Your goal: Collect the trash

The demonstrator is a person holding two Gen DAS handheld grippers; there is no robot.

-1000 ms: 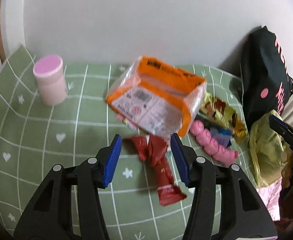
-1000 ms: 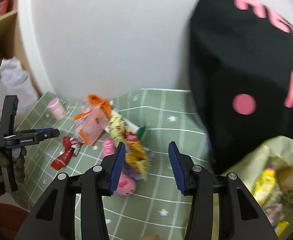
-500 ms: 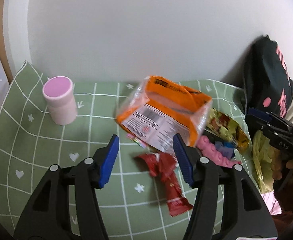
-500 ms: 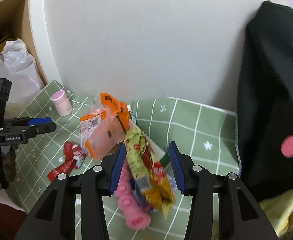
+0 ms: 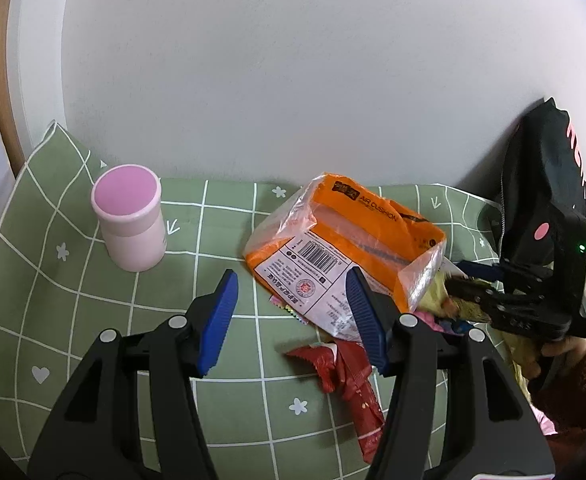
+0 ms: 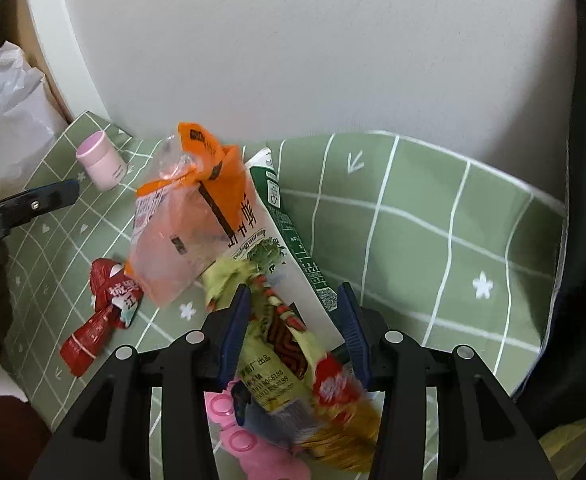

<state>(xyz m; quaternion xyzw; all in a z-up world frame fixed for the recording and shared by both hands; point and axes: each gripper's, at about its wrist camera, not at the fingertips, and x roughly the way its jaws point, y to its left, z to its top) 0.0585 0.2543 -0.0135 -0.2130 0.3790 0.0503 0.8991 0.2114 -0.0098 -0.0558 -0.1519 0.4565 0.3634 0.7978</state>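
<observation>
While its blue pads stand apart, the right claw is lowered over a yellow-green snack wrapper, which lies between the pads; whether they press on it cannot be told. Beneath the wrapper a pink ribbed toy and something blue are seen, and just behind it a white and green carton lies flat. An orange air-cushion bag rests against the carton's left side. The left claw is held apart too, its jaws having just been opening, with nothing between them; the orange bag sits just past its tips. A crumpled red wrapper lies under its right finger. A pink lidded cup stands well to the left on the green grid-patterned tabletop. A black bag leans against the wall at right.
</observation>
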